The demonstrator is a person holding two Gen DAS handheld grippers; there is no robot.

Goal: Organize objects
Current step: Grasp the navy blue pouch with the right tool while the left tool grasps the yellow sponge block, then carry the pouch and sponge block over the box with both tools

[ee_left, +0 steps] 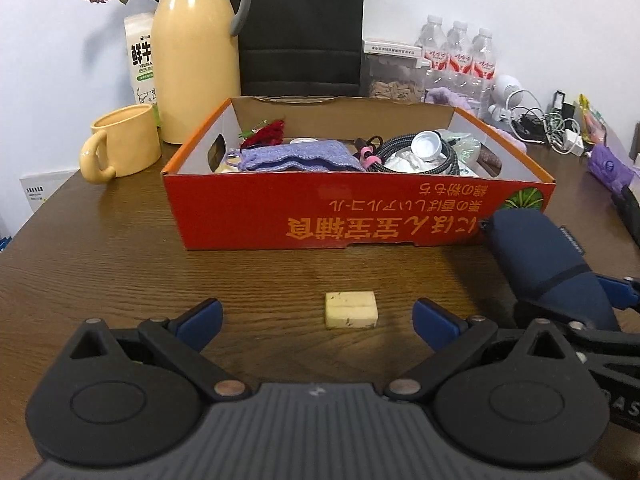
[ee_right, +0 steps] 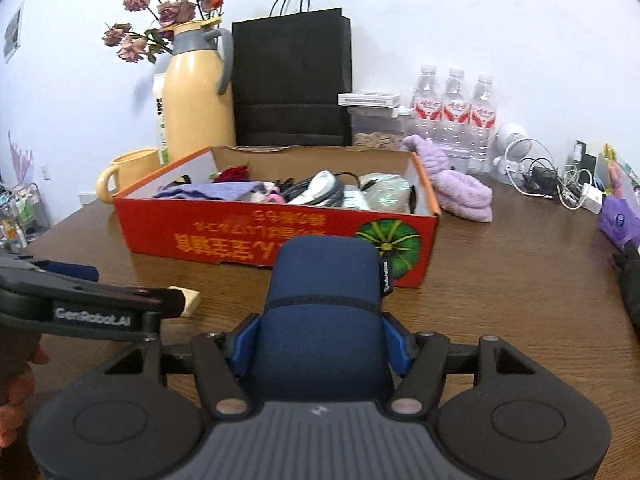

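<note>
The right claw (ee_right: 322,344) pinches a navy pouch (ee_right: 324,308) above the desk (ee_right: 500,300), just before the red cardboard box (ee_right: 240,236). The left claw (ee_left: 318,320) gapes, tilted down over a pale yellow block (ee_left: 351,309). Box contents are jumbled, hard to identify.

"genrobot.ai" in white on the left gripper's (ee_right: 72,276) black arm, "fresh" and chinese characters on the milk carton (ee_left: 141,60), upside-down orange japanese lettering on the red box (ee_left: 360,216)

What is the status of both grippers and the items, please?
Right gripper shut on navy pouch. Left gripper open, pale block lying ahead of its fingers. Red box beyond, path unobstructed.
</note>
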